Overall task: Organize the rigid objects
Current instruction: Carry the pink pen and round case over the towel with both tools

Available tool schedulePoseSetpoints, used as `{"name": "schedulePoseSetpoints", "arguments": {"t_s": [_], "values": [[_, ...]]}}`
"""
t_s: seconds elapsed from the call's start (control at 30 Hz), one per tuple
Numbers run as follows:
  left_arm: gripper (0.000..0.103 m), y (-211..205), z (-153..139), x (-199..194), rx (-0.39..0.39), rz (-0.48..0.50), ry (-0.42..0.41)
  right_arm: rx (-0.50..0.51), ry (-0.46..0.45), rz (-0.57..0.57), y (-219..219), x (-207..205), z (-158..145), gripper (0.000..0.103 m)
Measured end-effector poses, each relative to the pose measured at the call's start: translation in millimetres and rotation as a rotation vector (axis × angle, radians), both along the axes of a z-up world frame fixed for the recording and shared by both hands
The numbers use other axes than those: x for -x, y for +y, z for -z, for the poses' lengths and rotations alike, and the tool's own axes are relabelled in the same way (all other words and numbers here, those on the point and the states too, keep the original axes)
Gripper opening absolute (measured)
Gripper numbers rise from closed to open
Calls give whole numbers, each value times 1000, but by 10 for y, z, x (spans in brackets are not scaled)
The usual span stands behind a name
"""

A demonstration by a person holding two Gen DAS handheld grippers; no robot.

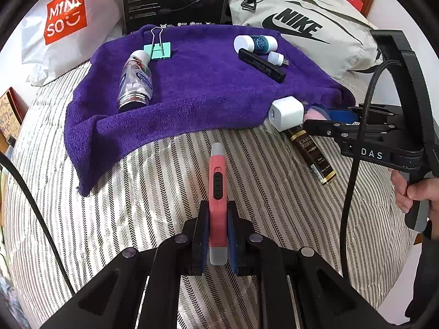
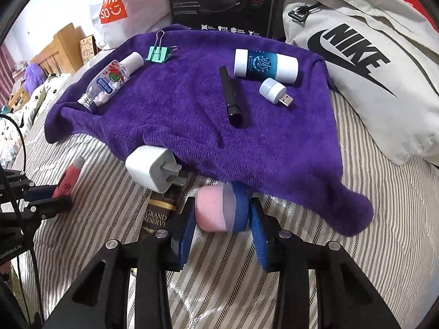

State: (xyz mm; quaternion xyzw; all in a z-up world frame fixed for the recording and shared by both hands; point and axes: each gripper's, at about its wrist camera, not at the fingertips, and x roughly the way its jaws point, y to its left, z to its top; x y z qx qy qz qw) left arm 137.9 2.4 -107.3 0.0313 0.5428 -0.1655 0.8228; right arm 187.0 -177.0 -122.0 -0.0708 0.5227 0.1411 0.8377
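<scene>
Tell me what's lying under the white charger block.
The white charger rests on the top end of a dark bottle labelled Grand Reserve, beside the purple towel's edge. The bottle's cap end is covered.

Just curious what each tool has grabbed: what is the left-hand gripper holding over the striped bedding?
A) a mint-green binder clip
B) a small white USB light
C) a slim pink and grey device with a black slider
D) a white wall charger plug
C: the left gripper is shut on the slim pink and grey device, while the binder clip, charger plug and USB light lie untouched.
</scene>
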Motion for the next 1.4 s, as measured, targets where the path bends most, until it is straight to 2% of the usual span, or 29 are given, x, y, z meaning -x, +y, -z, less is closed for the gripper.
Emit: {"name": "schedulePoseSetpoints", "arguments": {"t_s": [0.43,0.8,0.9,1.13,1.4], "values": [[12,-10,-73,27,-10,7,-13,-32,41,5,-70,137,-50,37],[12,127,-329,96,5,-23,-49,-89,20,14,-264,337,-325,37],[12,126,-398,67,-14,-26,-58,-104,2,11,-306,334,-411,37],[12,105,-557,-12,-8,-21,-82,-139,-28,20,-370,181,-548,37],[12,54,-632,-276,-18,-18,-96,-141,-59,25,-430,-160,-652,37]]}}
